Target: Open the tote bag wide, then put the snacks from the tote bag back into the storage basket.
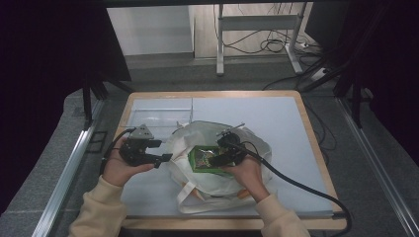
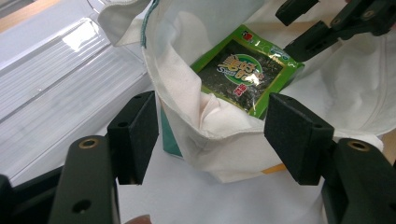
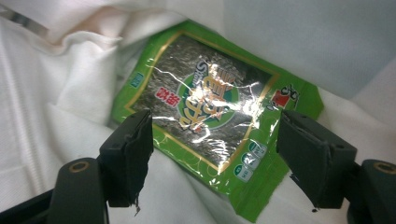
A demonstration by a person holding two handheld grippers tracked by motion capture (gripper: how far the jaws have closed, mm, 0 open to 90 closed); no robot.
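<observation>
Pale grey table top (image 1: 276, 123), wood-edged, mid-frame — green seaweed packet (image 3: 210, 121), lettering unreadable, inside white bag (image 1: 247, 143); both grippers (image 2: 212, 135) (image 3: 215, 154) spread wide, holding nothing.

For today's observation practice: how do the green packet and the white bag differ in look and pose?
The packet is glossy green foil, printed and flat; the bag is plain white cloth, soft and crumpled. The packet lies inside; the bag surrounds it, mouth open. Both rest on the table.

The high view is dim and soft, its dark corners framing the brighter table (image 1: 276, 118). Both gripper views are bright and sharp. Overhead glare streaks the seaweed packet (image 3: 210, 116), blotting its print; nearby jaws blur slightly.
</observation>
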